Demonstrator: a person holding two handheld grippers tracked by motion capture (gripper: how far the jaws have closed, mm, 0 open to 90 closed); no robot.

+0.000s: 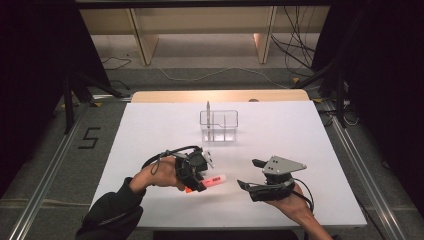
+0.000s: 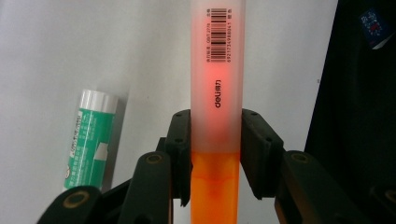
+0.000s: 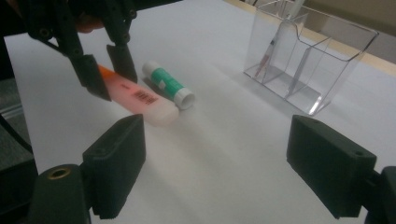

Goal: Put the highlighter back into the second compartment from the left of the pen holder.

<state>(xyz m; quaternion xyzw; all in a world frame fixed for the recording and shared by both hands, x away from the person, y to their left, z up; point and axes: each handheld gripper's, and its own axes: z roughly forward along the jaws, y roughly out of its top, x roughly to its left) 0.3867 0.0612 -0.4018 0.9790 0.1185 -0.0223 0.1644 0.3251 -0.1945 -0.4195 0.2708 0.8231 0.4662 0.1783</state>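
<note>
One orange highlighter, one green glue stick, one clear organizer (two compartments visible), one pen inside it, two grippers

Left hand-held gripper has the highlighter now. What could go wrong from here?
1. The left hand-held gripper pinches the highlighter near its orange end, so the long free end may swing or slip.
2. The glue stick lies right beside it and could get knocked.
3. The clear organizer already holds a pen; a tilted drop could hit it.
</note>
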